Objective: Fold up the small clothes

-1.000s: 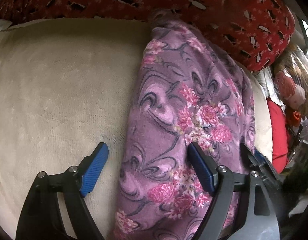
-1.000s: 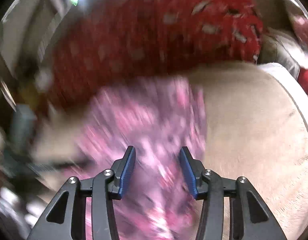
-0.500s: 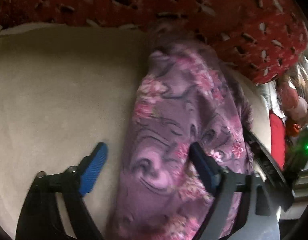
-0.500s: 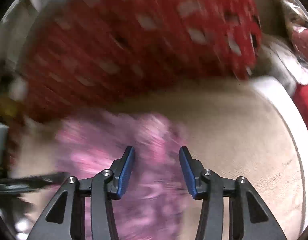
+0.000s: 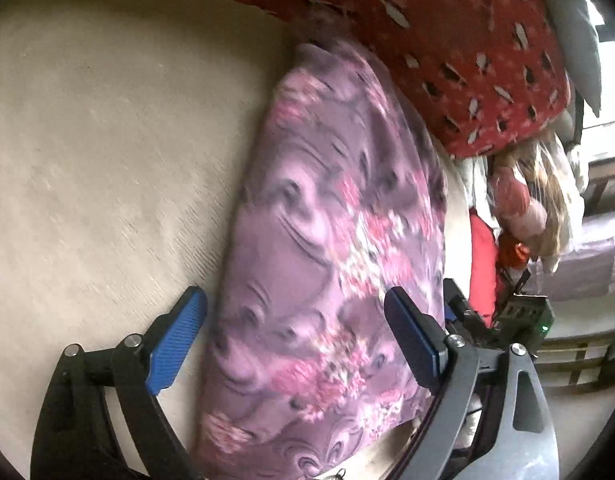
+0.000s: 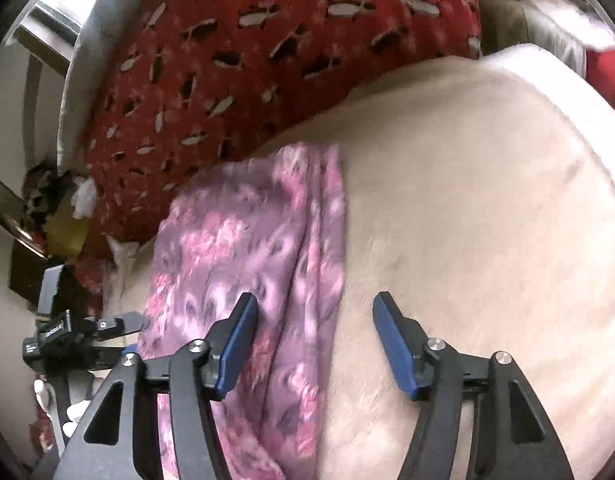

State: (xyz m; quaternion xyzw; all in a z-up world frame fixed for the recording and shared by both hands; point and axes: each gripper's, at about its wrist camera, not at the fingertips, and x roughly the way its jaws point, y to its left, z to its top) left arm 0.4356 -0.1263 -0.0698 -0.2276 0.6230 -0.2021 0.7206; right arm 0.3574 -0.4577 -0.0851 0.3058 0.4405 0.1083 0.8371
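A purple floral garment [image 5: 327, 240] lies as a long folded strip on the cream blanket [image 5: 87, 160], its far end against the red pillow. My left gripper [image 5: 295, 320] hovers over its near part, jaws wide open, touching nothing. In the right wrist view the garment [image 6: 247, 260] runs down the left half. My right gripper [image 6: 313, 308] is above its right edge. Its jaws are opening, and the pads press on nothing. The left finger [image 6: 239, 336] is over the cloth and the right finger [image 6: 391, 340] is over the bare blanket [image 6: 467, 200]. Each gripper's body shows at the edge of the other's view.
A red patterned pillow [image 5: 467, 40] [image 6: 247, 40] borders the blanket's far side. Past the blanket's edge lies clutter: a doll with long hair [image 5: 519, 200], red cloth [image 5: 481, 264] and a window frame [image 5: 603, 160]. A white cushion edge [image 6: 567, 80] rims the blanket.
My right gripper's jaws have spread wider, and its view has swung and steadied with the garment at the left. The left view shifted and tilted; its jaws opened slightly.
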